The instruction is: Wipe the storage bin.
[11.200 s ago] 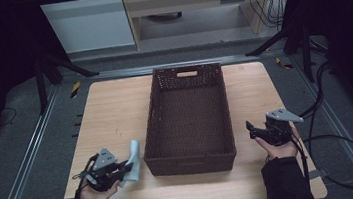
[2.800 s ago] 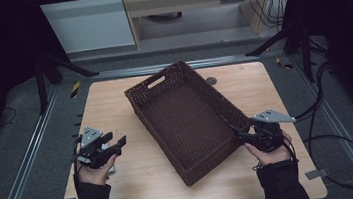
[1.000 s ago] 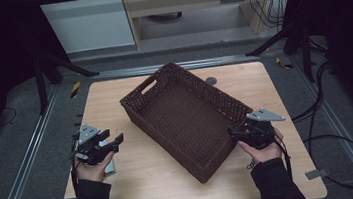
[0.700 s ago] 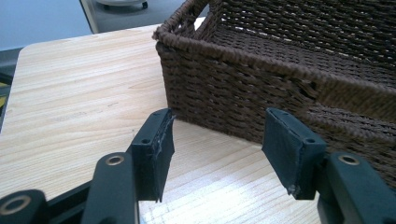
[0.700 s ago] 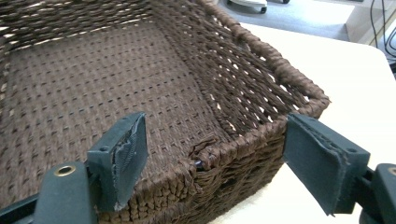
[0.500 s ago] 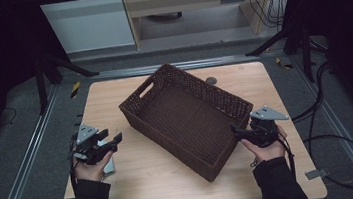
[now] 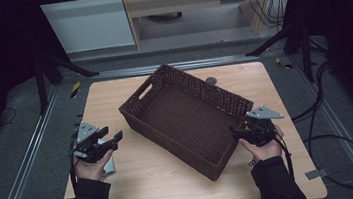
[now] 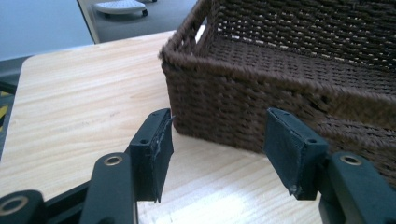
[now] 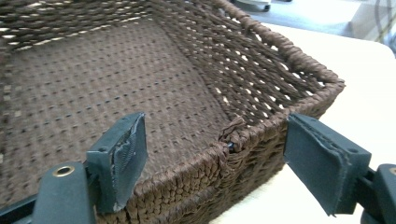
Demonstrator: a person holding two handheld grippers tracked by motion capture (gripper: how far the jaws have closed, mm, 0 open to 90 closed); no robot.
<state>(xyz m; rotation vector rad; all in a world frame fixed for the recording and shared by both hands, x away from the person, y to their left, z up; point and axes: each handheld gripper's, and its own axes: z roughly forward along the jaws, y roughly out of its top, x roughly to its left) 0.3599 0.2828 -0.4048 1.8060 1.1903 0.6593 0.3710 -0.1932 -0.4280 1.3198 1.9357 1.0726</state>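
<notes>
A: Basket (image 7: 186, 118) — brown woven, empty, sits skewed on the wooden table (image 7: 139, 189), one corner pointing toward the person, handle-slot end toward the far left.

B: Progress?

A: Judging by the lie of it, a turn or reposition is under way and not finished. Nothing is inside, and the long sides run diagonal to the table edges. Whether it should end square or angled, I can't tell.

B: Right gripper (image 7: 239, 133)?

A: Jaws wide apart, straddling the basket's near-right corner rim (image 9: 233, 133). In the right gripper view one pad (image 9: 126, 154) hangs over the inside floor and the other (image 9: 322, 158) outside the wall. Not clamped; contact with the weave looks doubtful.

B: Left gripper (image 7: 116, 136)?

A: Also parted, empty, held just above the table near the basket's left wall (image 8: 261, 102). The left gripper view shows both pads (image 8: 154, 149) short of the weave, tabletop between them. Touches nothing.

B: Left to do?

A: Closing on the corner rim, probably, if more turning is wanted.
</notes>
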